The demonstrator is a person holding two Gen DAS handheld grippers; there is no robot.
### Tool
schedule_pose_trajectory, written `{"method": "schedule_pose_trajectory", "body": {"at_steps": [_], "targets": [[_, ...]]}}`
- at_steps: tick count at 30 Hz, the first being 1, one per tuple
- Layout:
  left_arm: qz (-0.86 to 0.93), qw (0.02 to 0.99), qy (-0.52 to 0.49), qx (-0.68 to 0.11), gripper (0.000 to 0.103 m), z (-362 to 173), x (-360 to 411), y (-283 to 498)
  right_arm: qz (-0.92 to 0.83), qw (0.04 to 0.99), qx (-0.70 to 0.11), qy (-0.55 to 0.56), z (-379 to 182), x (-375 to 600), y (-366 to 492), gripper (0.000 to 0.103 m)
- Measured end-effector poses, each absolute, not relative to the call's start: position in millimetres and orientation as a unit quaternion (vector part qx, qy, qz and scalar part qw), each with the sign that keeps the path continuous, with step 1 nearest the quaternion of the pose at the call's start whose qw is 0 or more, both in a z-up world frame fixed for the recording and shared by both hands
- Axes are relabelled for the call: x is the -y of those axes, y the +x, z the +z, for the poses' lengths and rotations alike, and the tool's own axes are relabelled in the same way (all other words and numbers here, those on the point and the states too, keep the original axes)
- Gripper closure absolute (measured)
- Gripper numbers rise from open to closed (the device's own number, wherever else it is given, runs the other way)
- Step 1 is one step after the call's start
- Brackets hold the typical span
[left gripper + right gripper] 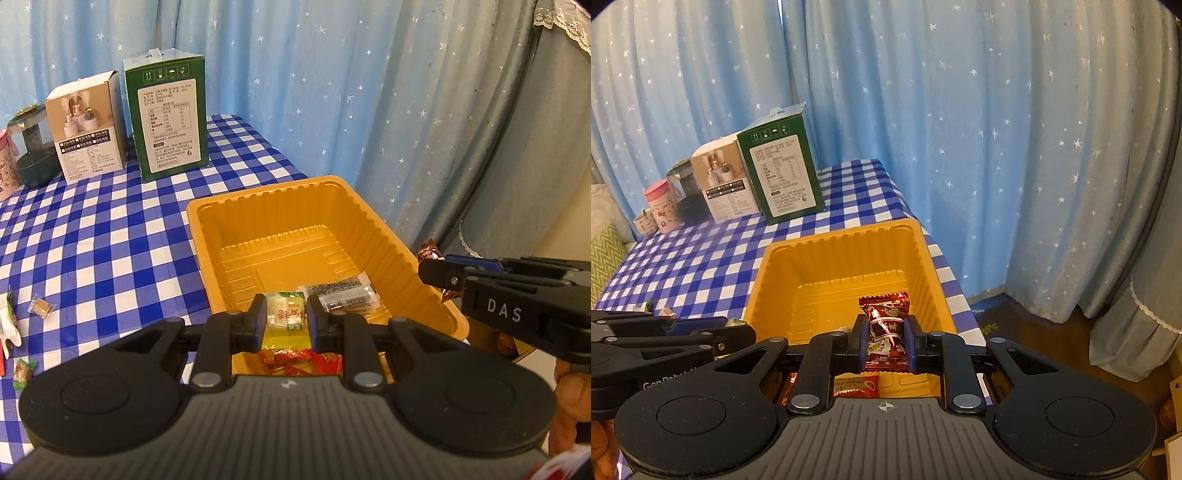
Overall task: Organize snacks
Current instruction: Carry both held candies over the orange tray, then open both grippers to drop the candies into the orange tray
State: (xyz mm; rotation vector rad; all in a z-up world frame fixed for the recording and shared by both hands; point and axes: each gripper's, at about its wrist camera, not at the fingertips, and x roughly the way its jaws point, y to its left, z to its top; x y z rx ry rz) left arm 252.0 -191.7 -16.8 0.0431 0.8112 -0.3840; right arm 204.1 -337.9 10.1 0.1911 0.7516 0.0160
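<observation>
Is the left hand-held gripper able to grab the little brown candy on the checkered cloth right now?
Probably not yet: the left hand-held gripper is shut on a yellow-green snack packet over the yellow tray. The brown candy itself lies uncovered.

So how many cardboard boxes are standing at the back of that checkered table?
2. A tall green box stands against the curtain, and a shorter white box stands just left of it. Nothing suggests another behind them, though the jars beside them could hide something.
</observation>
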Motion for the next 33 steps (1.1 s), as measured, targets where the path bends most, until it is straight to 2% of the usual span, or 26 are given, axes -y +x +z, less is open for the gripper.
{"method": "schedule_pose_trajectory", "body": {"at_steps": [6,8,29,30,33], "targets": [[-0.186,0.901,0.019,-0.392,0.078,-22,194,259,0.005,0.924,-0.369,0.096,6,341,207,0.083],[-0.187,0.901,0.016,-0.391,0.07,-22,192,260,0.004,0.924,-0.37,0.097,6,341,206,0.083],[-0.141,0.91,0.006,-0.391,0.066,-17,144,228,0.033,0.925,-0.359,0.116,14,326,208,0.082],[-0.141,0.909,0.005,-0.391,0.066,-17,143,227,0.035,0.925,-0.359,0.12,14,326,210,0.08],[-0.137,0.91,0.005,-0.392,0.064,-18,139,224,0.028,0.923,-0.358,0.138,13,330,210,0.033]]}}
